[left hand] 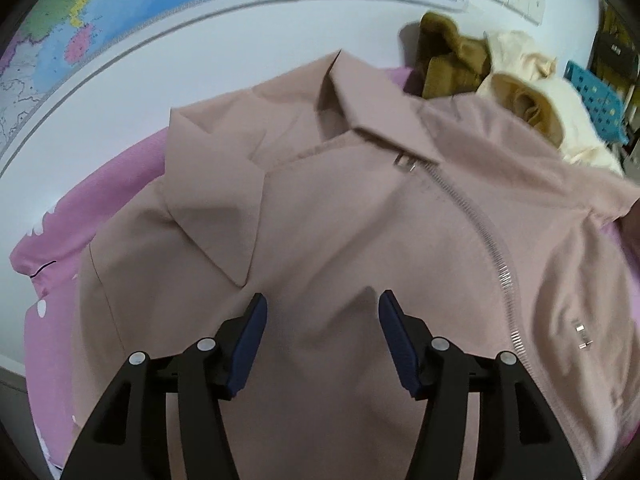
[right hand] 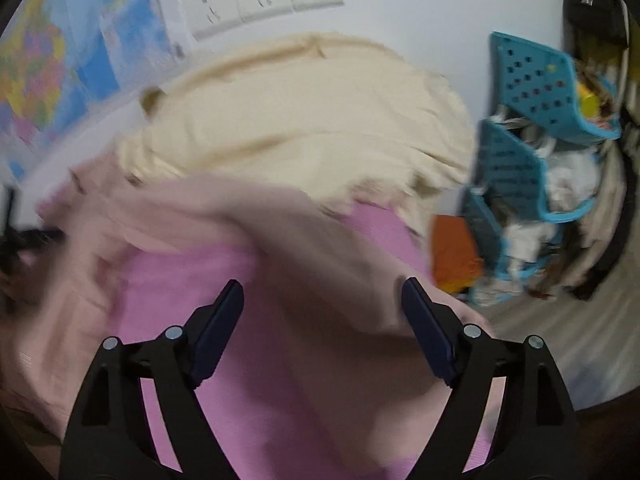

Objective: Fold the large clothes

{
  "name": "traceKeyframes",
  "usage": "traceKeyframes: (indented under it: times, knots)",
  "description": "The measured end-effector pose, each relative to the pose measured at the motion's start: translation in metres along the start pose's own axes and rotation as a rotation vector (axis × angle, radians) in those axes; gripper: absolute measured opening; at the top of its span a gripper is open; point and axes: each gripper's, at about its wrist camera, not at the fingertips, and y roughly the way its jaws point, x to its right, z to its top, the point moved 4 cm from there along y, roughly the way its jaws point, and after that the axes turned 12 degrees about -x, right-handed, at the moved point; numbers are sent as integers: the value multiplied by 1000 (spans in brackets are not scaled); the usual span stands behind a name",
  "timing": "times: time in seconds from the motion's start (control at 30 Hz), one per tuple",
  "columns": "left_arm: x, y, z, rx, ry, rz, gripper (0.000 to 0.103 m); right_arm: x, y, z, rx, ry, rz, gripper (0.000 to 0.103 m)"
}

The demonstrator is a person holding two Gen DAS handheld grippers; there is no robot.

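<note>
We found the dusty-pink jacket (left hand: 360, 220) lying front-up on the pink sheet (left hand: 80, 208), zipper (left hand: 480, 232) closed, collar toward the wall with the map (left hand: 120, 8), and one sleeve already folded in across the chest. Our left gripper (left hand: 320, 312) hung just above the chest panel, jaws apart and nothing between them. Our right gripper (right hand: 322, 300) hung over the other sleeve (right hand: 320, 248), which lay on the sheet; its jaws also stood apart, and though the blurred view hid detail, no cloth seemed pinched.

Beyond the collar sat a cream garment (right hand: 300, 120) and an olive-brown one (left hand: 452, 64), the cream one touching the jacket's shoulder. A blue basket rack (right hand: 532, 128) stood off the bed's end.

We judged the main risk to be a shallow bite on the sleeve: slick fabric could slip free mid-fold and land crooked. Dragging the shoulder might also pull the cream garment into the fold, or undo the sleeve already laid.
</note>
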Motion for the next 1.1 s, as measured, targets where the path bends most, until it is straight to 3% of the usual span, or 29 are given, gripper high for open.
traceKeyframes:
  times: [0.03, 0.07, 0.1, 0.17, 0.3, 0.43, 0.5, 0.53, 0.57, 0.63, 0.7, 0.8, 0.87, 0.9, 1.0, 1.07, 1.1]
  knots:
    - [5, -6, 1, 13, 8, -14, 56, 4, 9, -3, -44, 0, 4, 40]
    - [8, -9, 3, 20, 15, -18, 56, 6, 15, -3, -78, 8, 34, 1]
    - [12, -13, 5, 27, 25, -16, 56, 7, 16, -3, -106, 17, 76, 2]
    - [25, -22, 7, 40, 49, -18, 56, 2, -2, 4, -70, -4, 155, 1]
    - [44, -38, 7, 67, 84, -66, 56, -47, -97, 36, 105, -194, 269, 1]
    - [49, -55, -1, 117, 89, -96, 58, -90, -148, 64, 201, -336, 167, 5]
    - [53, -59, -4, 130, 88, -103, 58, -93, -134, 71, 162, -336, 138, 34]
    - [52, -61, -8, 135, 88, -103, 58, -89, -121, 71, 145, -323, 125, 55]
    - [50, -62, -11, 135, 87, -107, 58, -82, -100, 67, 111, -298, 79, 60]
    - [47, -64, -17, 127, 86, -116, 58, -66, -54, 55, 16, -279, -53, 61]
    - [43, -64, -21, 124, 86, -117, 59, -47, -12, 41, -73, -234, -73, 62]
    - [38, -63, -26, 119, 78, -124, 60, -17, 35, 28, -152, -181, -181, 55]
    - [35, -59, -28, 107, 65, -137, 60, -4, 45, 29, -152, -153, -180, 17]
    - [34, -57, -29, 100, 56, -144, 60, -3, 45, 32, -153, -139, -134, 5]
    - [32, -52, -34, 87, 42, -146, 60, -9, 17, 45, -100, -130, -101, 1]
    - [29, -51, -37, 84, 39, -155, 60, -25, -23, 58, -40, -141, -22, 1]
    - [28, -51, -37, 84, 39, -156, 60, -36, -44, 65, -5, -185, -28, 1]
